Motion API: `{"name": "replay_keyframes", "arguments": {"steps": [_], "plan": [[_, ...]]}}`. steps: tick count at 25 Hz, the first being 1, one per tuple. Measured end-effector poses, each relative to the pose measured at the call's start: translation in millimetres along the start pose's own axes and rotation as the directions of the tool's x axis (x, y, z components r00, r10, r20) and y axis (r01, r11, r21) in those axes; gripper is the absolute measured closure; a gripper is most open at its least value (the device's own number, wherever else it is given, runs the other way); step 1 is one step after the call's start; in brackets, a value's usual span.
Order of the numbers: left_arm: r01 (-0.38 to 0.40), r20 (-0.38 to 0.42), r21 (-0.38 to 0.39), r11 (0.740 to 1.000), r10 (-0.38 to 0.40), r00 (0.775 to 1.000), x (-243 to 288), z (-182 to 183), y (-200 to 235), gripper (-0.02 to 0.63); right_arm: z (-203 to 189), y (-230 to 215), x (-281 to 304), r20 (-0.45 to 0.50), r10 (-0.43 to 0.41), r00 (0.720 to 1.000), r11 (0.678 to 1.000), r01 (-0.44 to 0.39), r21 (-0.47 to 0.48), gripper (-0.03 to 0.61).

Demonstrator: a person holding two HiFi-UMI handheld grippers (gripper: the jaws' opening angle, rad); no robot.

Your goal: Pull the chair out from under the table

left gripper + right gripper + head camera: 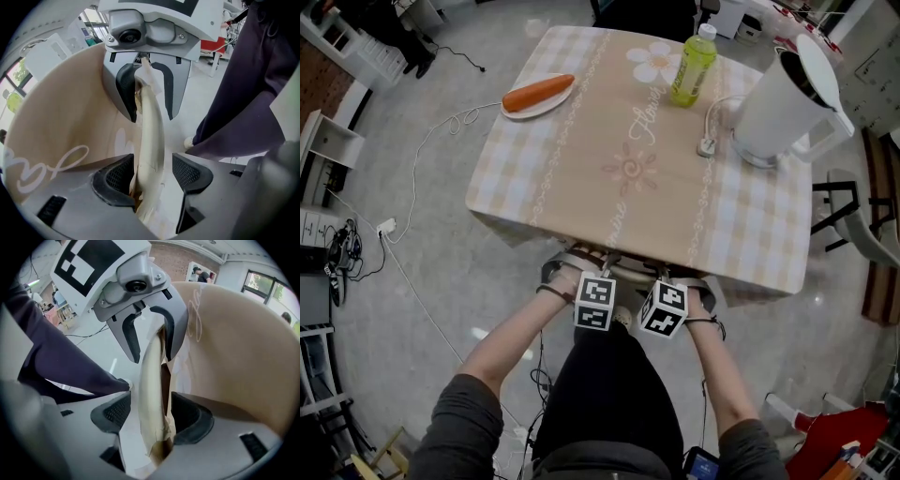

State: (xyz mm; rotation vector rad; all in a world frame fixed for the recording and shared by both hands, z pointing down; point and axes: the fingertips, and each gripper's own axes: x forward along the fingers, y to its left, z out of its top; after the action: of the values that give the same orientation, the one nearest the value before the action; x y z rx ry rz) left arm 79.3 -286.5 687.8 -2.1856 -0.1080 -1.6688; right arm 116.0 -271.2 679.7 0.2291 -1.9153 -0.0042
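Chair [623,266]: stood pushed in under the near edge of the table [581,178], only the cream top of its back showing below the hanging checked cloth [511,202]. Met at that top edge by the left gripper [592,279] and the right gripper [667,283], side by side and nearly touching, each held in one hand.

Left gripper view: showed fingers set narrowly apart astride the chair back [151,126], left pad [117,177] against it, right pad clear of it, so not clamped.

Right gripper view: showed the same narrow straddle, with the chair back [152,376] lying toward the right pad [187,418] and the left pad clear. Faced each other along the edge, with the cloth hanging just beside the jaws.

Carried on the tabletop: carrot [538,93] on a plate [555,101] near the far left corner, green bottle [692,67] upright at the far edge, white kettle [778,103] at the far right corner.
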Motion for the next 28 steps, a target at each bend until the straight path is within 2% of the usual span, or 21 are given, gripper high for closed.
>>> {"name": "replay_keyframes", "arguments": {"steps": [5,13,21,23,24,26,28], "plan": [[0.005,-0.021,0.019,1.000,-0.004,1.000,11.4,-2.8,2.0,0.351,-2.3,0.6,12.6,-0.031,0.020,0.999,0.999,-0.022,-0.039,0.350],[0.031,-0.031,0.035,0.999,-0.030,0.999,23.0,-3.6,5.0,0.351,-4.3,-4.1,24.3,-0.045,0.022,0.999,0.999,-0.024,-0.035,0.350],[0.021,-0.059,0.069,0.997,-0.017,0.998,32.3,-8.3,5.3,0.353,-10.8,-8.6,34.7,-0.091,-0.034,0.995,0.995,0.025,-0.098,0.351],[0.011,-0.051,0.083,0.997,-0.007,0.999,32.4,-7.6,6.8,0.381,-12.0,-8.1,35.1,-0.097,-0.036,0.995,0.994,0.025,-0.110,0.353],[0.009,-0.049,0.103,0.995,-0.004,0.999,32.3,-7.6,6.7,0.408,-13.5,-6.2,35.5,-0.109,-0.026,0.994,0.992,0.011,-0.129,0.379],[0.019,-0.054,0.161,0.987,-0.010,0.998,33.2,-8.6,4.4,0.450,-17.4,-1.8,36.9,-0.139,-0.003,0.990,0.984,-0.022,-0.178,0.470],[0.039,-0.063,0.202,0.979,-0.027,0.998,34.3,-10.1,1.3,0.480,-18.8,0.2,38.1,-0.154,0.009,0.988,0.980,-0.039,-0.198,0.491]]}}
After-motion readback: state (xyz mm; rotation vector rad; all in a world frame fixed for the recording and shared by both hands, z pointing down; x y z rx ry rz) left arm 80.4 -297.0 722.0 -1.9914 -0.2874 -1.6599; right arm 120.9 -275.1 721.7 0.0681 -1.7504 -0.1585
